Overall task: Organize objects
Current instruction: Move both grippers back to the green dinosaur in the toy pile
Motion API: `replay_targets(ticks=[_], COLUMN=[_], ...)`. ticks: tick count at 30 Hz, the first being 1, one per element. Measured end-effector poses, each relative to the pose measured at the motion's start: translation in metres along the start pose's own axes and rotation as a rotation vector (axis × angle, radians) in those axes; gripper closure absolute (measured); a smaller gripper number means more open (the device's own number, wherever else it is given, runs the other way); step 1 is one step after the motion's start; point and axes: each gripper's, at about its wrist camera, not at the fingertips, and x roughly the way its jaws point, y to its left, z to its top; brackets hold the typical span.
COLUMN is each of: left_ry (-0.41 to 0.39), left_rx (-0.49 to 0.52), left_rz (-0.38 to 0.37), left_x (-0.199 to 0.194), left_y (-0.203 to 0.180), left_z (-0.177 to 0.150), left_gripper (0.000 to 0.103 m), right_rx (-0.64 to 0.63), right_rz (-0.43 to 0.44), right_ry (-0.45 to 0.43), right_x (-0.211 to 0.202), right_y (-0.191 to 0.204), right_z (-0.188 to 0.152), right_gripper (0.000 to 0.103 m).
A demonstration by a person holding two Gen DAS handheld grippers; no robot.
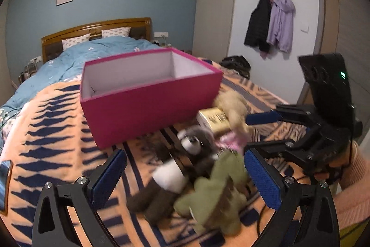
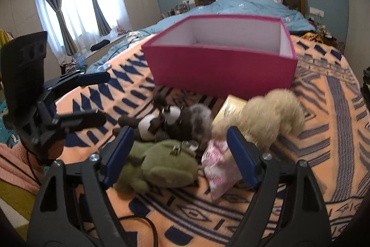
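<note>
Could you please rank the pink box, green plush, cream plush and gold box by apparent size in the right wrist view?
1. pink box
2. green plush and cream plush: they look alike, and the green one lies nearer the camera, so no ranking.
3. gold box, partly hidden.

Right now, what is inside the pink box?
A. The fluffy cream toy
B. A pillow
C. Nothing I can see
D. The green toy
C. The pink box shows only bare white walls inside, though its floor is partly hidden, while the green toy and the cream toy lie on the blanket in front of it.
</note>
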Motion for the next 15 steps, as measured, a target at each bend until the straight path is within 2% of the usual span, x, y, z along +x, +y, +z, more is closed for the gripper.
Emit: replay_targets(ticks=[9,12,15], left_ry=[0.095,0.123,0.151], left_rx=[-0.074,-0.104,-0.127], left_rz=[-0.059,-0.088,-0.116], left_x=[0.008,0.010,0.014], left_y=[-0.002,-0.001,-0.002], left_z=[-0.029,-0.035,-0.042], left_gripper=[0.000,0.003,0.009], right_rx=[0.040,0.045,0.050], right_rz=[0.031,0.044,0.049], right_ry=[0.066,0.081,0.089], right_x=[0.020,0.025,0.029], right_y=[0.000,0.001,0.001], right_z=[-0.017,-0.019,-0.020], right_gripper=[0.027,0.033,0.033])
